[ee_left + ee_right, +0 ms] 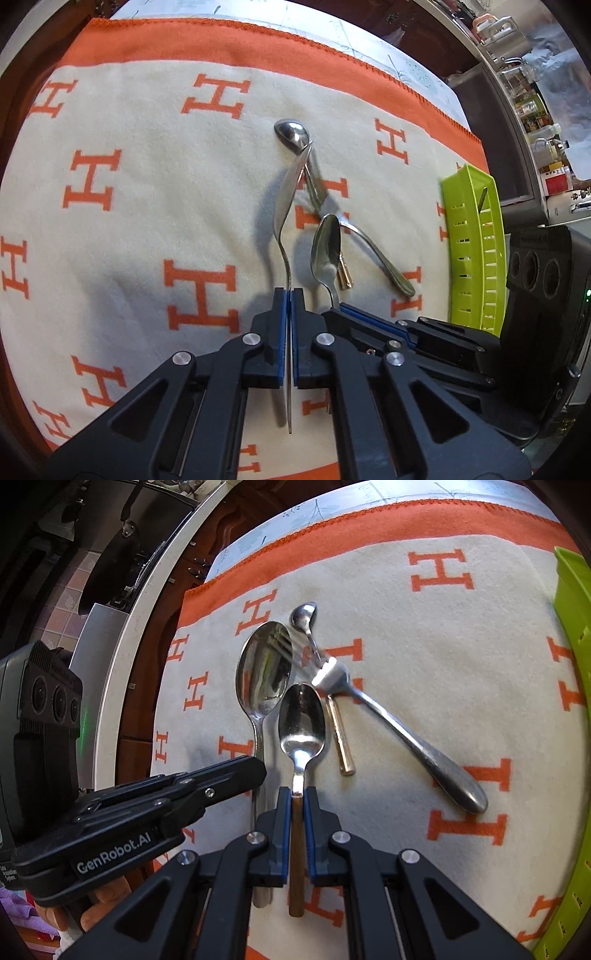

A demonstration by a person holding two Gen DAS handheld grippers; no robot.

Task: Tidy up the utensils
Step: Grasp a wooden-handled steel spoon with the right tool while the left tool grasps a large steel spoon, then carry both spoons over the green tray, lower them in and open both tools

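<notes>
Green utensil tray: cut off at the right edge of the right wrist view, interior unseen there. Fork: tines blurred. Small spoon: handle hidden beneath the fork. Gold-tipped handle: upper end concealed under the fork, type indeterminable. Shelf jars and bottles: blurred, labels unreadable in the left wrist view.

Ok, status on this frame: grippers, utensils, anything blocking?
Left gripper shut on large steel spoon. Right gripper shut on wooden-handled spoon. Steel fork loose on cloth, clear.
</notes>
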